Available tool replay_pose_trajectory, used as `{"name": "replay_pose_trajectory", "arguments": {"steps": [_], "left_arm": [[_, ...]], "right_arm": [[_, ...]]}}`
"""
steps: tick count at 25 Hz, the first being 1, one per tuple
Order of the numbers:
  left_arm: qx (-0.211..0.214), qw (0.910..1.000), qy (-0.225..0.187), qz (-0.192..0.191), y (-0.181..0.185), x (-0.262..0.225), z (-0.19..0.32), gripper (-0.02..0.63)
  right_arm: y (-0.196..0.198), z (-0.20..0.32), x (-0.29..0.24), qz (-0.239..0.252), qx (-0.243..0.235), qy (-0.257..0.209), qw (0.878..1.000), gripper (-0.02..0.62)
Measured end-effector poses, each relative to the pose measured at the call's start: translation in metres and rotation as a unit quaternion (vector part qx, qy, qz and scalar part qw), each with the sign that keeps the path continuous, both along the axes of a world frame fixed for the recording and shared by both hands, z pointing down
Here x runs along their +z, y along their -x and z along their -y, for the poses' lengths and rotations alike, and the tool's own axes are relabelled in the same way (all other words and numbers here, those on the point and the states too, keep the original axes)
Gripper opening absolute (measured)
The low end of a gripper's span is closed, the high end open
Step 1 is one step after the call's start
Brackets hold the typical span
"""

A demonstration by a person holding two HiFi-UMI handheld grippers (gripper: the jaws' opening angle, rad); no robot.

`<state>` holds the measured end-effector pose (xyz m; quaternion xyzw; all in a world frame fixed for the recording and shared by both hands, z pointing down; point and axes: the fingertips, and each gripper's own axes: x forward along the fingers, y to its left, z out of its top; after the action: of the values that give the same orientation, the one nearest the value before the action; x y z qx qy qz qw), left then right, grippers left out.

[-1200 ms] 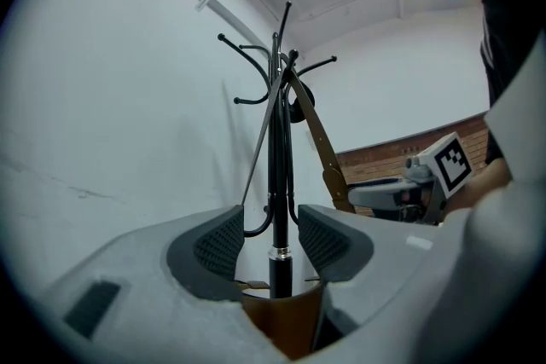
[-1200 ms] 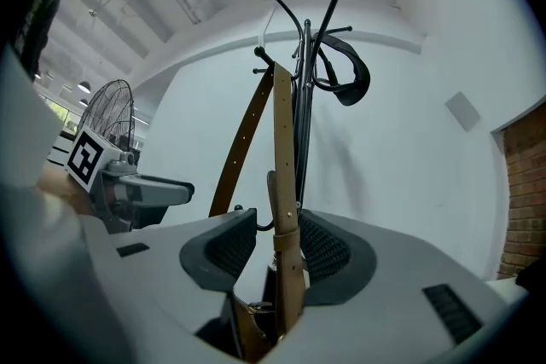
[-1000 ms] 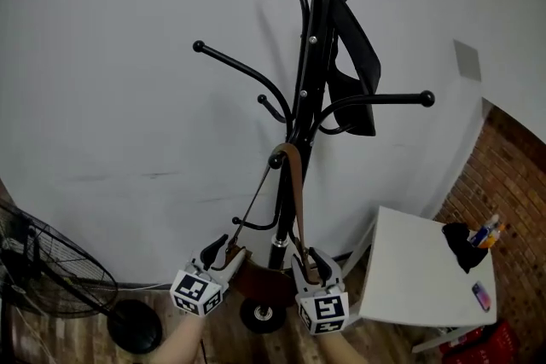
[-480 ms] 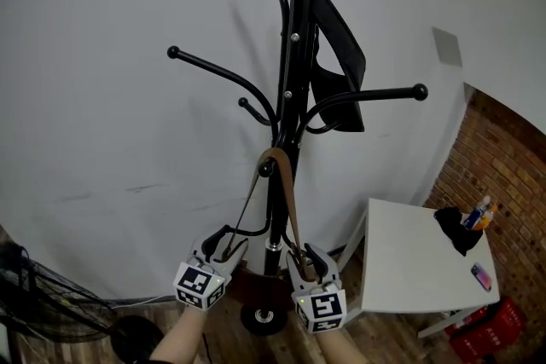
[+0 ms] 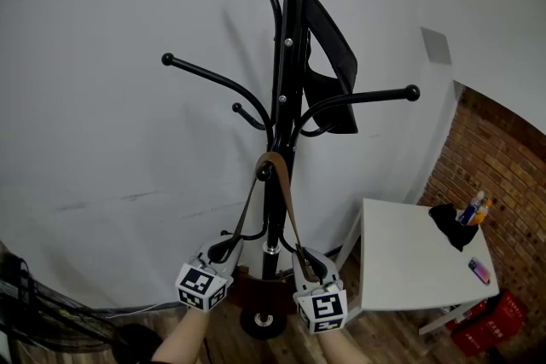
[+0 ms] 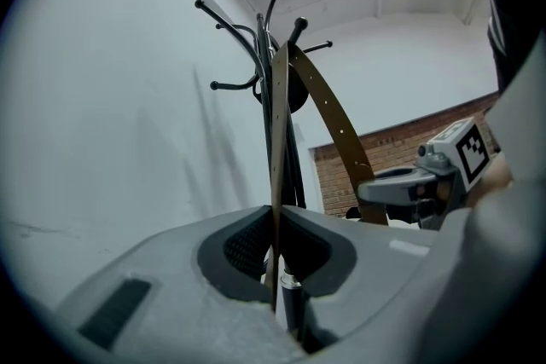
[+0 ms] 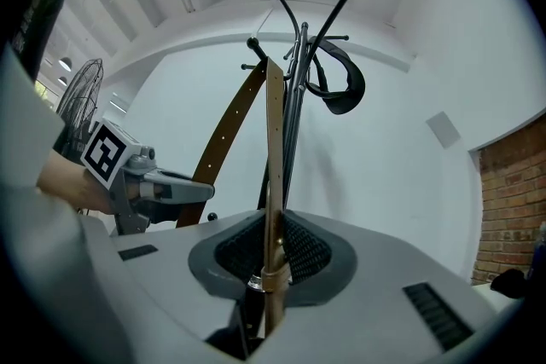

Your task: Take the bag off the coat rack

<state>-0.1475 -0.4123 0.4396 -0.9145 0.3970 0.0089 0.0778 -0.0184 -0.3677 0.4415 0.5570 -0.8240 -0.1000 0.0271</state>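
Bag [image 5: 249, 284] hangs low against the coat rack [image 5: 281, 98], its strap [image 5: 286, 209] looped over 1 peg [image 5: 264, 172]. Left gripper [image 5: 222, 250] pinches 1 strap side tight; right gripper [image 5: 309, 263] is closing onto the other. Pulling outward, not upward, could snag the loop and tip the rack.
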Motion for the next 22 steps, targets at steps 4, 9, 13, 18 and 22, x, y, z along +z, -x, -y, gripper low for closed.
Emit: {"name": "replay_pose_trajectory", "arguments": {"steps": [4,9,13,18,22], "left_arm": [[0.005,0.9999,0.013,-0.009,0.001,-0.001,-0.001,0.014],[0.005,0.9997,0.022,-0.011,0.004,-0.001,-0.001,0.014],[-0.002,0.9996,0.026,-0.009,0.007,-0.003,-0.002,0.014],[-0.014,0.9994,0.031,-0.008,0.011,-0.005,-0.005,0.014],[-0.029,0.9991,0.030,-0.010,0.015,-0.009,-0.007,0.014]], "right_arm": [[0.000,-0.002,-0.002,0.010,-0.009,0.004,1.000,0.048],[0.000,-0.003,-0.002,0.018,-0.016,0.010,1.000,0.046],[0.000,-0.003,-0.003,0.022,-0.023,0.018,0.999,0.046],[0.000,-0.005,-0.007,0.029,-0.032,0.021,0.999,0.044],[0.002,-0.007,-0.013,0.031,-0.044,0.020,0.998,0.044]]}}
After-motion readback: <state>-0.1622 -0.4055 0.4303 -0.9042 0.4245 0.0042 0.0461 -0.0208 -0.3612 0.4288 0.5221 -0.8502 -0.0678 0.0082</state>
